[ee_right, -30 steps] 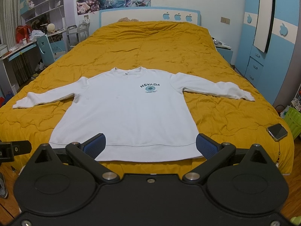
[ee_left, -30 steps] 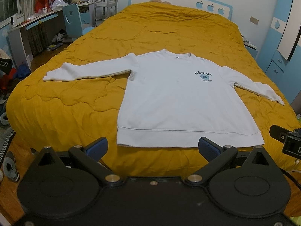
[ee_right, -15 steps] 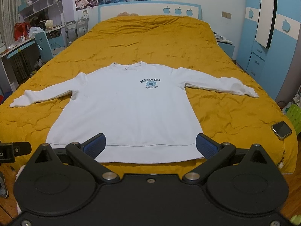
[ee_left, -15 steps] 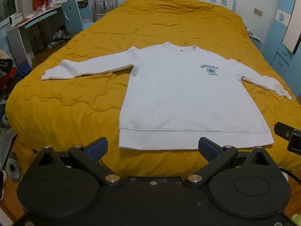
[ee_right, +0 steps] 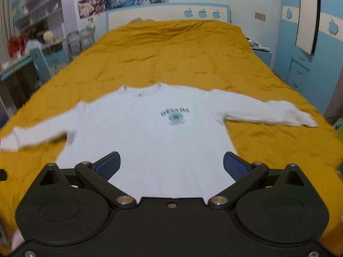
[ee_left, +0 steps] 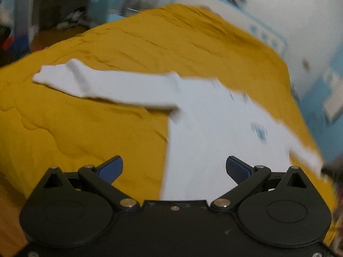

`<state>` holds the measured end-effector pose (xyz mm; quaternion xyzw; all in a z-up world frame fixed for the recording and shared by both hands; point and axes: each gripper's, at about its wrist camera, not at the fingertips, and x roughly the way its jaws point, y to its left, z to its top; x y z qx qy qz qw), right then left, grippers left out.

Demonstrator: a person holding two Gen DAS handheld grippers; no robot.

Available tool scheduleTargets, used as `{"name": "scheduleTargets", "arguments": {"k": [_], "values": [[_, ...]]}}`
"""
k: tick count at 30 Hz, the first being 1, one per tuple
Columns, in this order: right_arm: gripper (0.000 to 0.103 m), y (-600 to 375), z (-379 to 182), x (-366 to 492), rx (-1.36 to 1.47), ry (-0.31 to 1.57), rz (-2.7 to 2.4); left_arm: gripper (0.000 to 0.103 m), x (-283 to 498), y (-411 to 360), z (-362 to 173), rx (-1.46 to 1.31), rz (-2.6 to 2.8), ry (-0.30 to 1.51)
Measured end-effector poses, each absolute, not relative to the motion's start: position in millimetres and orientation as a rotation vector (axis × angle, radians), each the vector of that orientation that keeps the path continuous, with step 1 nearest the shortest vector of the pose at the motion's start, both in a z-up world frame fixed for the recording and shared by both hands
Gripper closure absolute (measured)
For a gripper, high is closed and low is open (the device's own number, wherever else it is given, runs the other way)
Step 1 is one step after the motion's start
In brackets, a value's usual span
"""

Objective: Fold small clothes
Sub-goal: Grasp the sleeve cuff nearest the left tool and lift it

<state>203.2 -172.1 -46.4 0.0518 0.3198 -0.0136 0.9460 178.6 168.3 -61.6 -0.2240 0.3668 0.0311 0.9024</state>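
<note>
You have not started folding: the white sweatshirt (ee_right: 150,132) lies flat on the yellow bedspread (ee_right: 182,60), chest print up, both sleeves spread wide. Your left gripper (ee_left: 173,168) and right gripper (ee_right: 170,163) hover over its hem end (as far as the blur shows), fingers wide apart, holding nothing. Every fold remains.

A bed with a mustard-yellow quilted cover (ee_right: 182,49) fills the middle of both views, its headboard (ee_right: 167,14) at the top of the right wrist frame. A white long-sleeved sweatshirt (ee_right: 154,132) lies flat on it, front up, sleeves spread toward the left and right frame edges.
</note>
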Motion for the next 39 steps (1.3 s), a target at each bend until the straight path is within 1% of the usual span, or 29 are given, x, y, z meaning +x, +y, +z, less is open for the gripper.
{"name": "scheduleTargets", "arguments": {"k": [5,7,11,16,22,23,24,25,26,27,29,33,35,39], "values": [[0.000,-171,-77,284,0.181,0.704,-0.048,0.000,215,279,-88,-0.703,0.198,0.603],[0.000,-167,-88,309,0.200,0.686,-0.060,0.000,225,320,-101,-0.778,0.275,0.519],[0.000,-154,-101,342,0.211,0.635,-0.040,0.000,241,385,-134,-0.954,0.411,0.447],[0.000,-139,-109,368,0.180,0.643,0.002,0.000,265,433,-178,-1.131,0.477,0.428],[0.000,-125,-121,382,0.139,0.639,0.003,0.001,288,452,-184,-1.113,0.513,0.354],[0.000,-124,-123,383,0.131,0.637,0.003,0.010,287,459,-186,-1.112,0.523,0.352],[0.000,-122,-124,384,0.122,0.636,0.003,0.030,290,461,-189,-1.107,0.530,0.355],[0.000,-121,-125,386,0.115,0.636,0.001,0.046,293,464,-192,-1.108,0.535,0.361],[0.000,-120,-126,387,0.107,0.638,0.003,0.078,291,465,-202,-1.123,0.537,0.371],[0.000,-118,-127,387,0.102,0.640,0.002,0.098,293,469,-210,-1.155,0.525,0.381],[0.000,-119,-127,388,0.102,0.642,-0.002,0.098,286,472,-217,-1.215,0.527,0.371],[0.000,-124,-128,388,0.107,0.649,-0.012,0.099,284,464,-201,-1.198,0.499,0.324],[0.000,-131,-128,386,0.122,0.653,-0.011,0.099,290,455,-186,-1.186,0.453,0.302],[0.000,-146,-131,380,0.146,0.665,-0.014,0.099,310,422,-140,-1.128,0.329,0.259]]}}
